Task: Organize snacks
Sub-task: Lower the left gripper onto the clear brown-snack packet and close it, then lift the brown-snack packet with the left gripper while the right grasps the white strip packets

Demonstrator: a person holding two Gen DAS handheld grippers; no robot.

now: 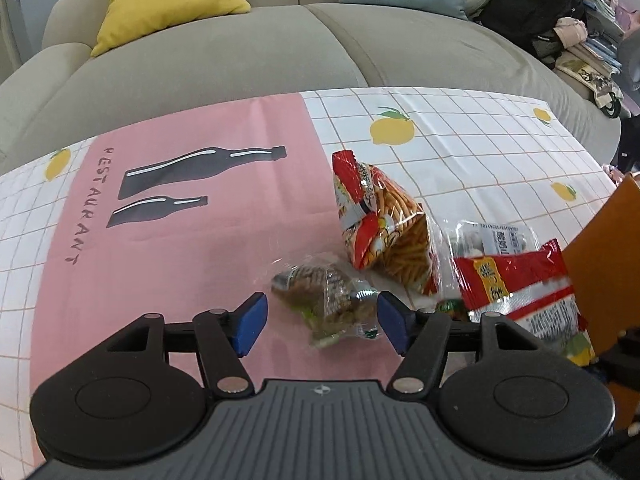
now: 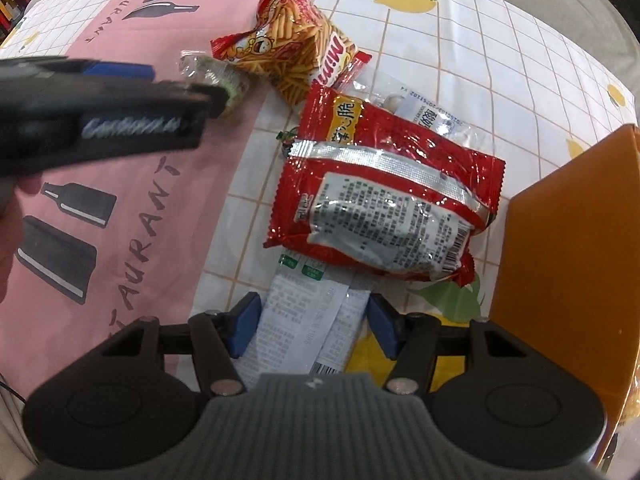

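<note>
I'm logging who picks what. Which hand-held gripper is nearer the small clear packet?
Left. The left hand-held gripper straddles the small clear packet, jaws open; the right hand-held gripper sits farther off, around white sachets.

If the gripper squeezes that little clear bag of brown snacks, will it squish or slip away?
The little clear bag looks crinkly and soft, so it would probably crumple between the open left gripper rather than stay stiff. Its shiny plastic might be slippery. It seems small and only loosely filled, so it is likely light, and the brown bits inside could crack if pinched hard.
</note>
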